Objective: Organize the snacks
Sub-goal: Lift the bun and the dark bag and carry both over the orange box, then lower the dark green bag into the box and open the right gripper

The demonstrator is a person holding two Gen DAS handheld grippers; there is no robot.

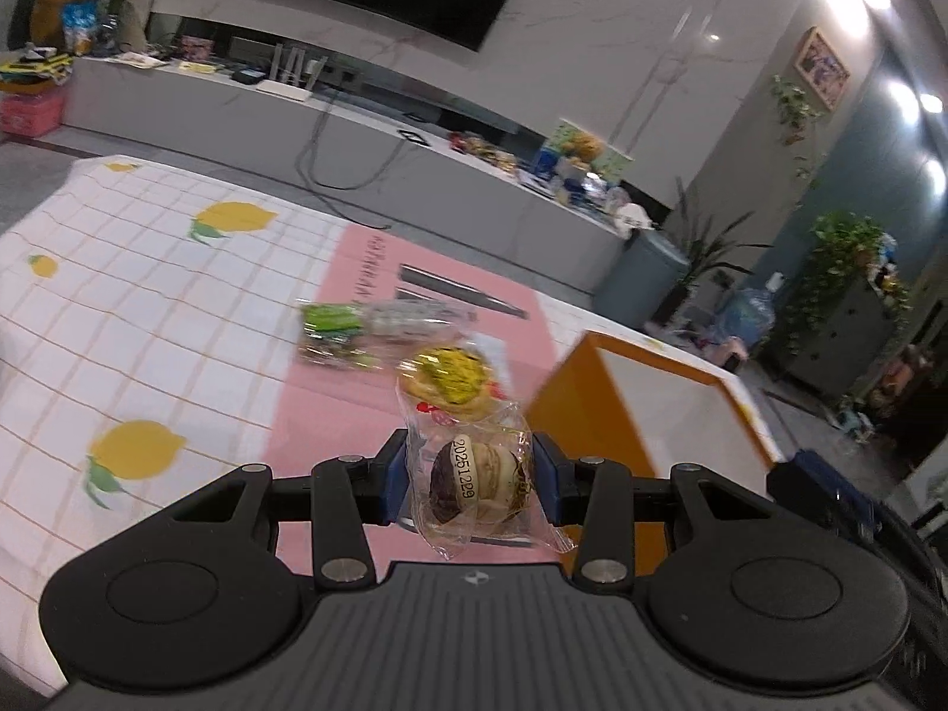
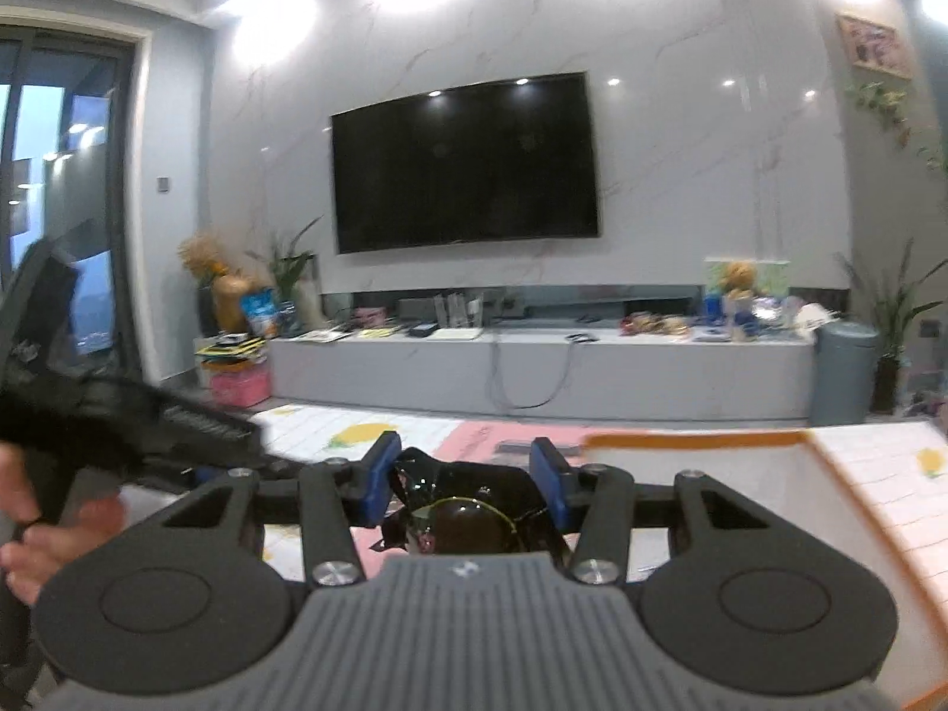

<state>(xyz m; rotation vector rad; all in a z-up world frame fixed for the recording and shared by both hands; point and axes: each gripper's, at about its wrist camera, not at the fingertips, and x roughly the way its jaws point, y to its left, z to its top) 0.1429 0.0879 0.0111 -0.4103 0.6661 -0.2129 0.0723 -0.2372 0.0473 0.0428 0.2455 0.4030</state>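
Observation:
My left gripper point(image 1: 471, 462) is shut on a clear-wrapped round sandwich cookie point(image 1: 480, 483) with a printed date, held above the pink mat point(image 1: 332, 415). Beyond it on the mat lie a yellow wrapped cookie point(image 1: 450, 382) and a green wrapped snack point(image 1: 338, 326). An orange box point(image 1: 646, 391) with a white inside stands just right of the held cookie. In the right wrist view my right gripper point(image 2: 465, 462) is shut on a dark shiny-wrapped snack point(image 2: 468, 509), raised above the table. The orange box point(image 2: 829, 492) lies open to its right.
A lemon-print tablecloth point(image 1: 148, 308) covers the table left of the mat. A person's hand point(image 2: 53, 533) holds the other gripper's black handle at the left edge of the right wrist view. Beyond the table stand a long grey TV console point(image 2: 533, 367) and a wall TV point(image 2: 468, 166).

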